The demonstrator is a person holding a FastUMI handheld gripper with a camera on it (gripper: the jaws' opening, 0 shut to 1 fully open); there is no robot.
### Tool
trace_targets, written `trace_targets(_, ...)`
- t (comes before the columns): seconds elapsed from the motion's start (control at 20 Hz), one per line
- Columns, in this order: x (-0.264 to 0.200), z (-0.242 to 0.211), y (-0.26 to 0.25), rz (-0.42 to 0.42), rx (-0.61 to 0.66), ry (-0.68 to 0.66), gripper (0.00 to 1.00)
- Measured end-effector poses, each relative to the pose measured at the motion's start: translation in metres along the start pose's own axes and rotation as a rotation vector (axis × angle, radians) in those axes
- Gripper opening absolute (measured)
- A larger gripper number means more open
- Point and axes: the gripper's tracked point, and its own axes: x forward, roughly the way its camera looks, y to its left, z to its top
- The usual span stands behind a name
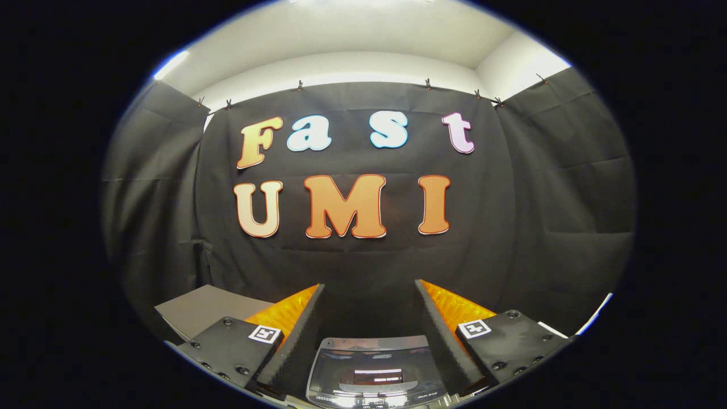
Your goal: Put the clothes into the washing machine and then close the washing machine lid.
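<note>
Hovering high with claw (369, 318) spread wide and empty, washing machine (372, 372) low between its fingers, glossy lid seemingly down. No clothes visible; risk: dropping blind onto the shut lid, knocking the machine, grabbing nothing.

From where I'm driving, the washing machine (372, 372) sits low, right between the gripper (369, 295) fingers, which are spread wide apart with nothing in them. The machine's lid (372, 355) is a dark, glossy, see-through panel lying flat and closed, catching light reflections, with a shiny control strip along the machine's near edge.
</note>
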Motion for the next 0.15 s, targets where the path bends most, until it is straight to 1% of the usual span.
trace_targets(0.15, -0.0036, 0.0052, 0.0008, 0.004, -0.001, -0.009, 0.98)
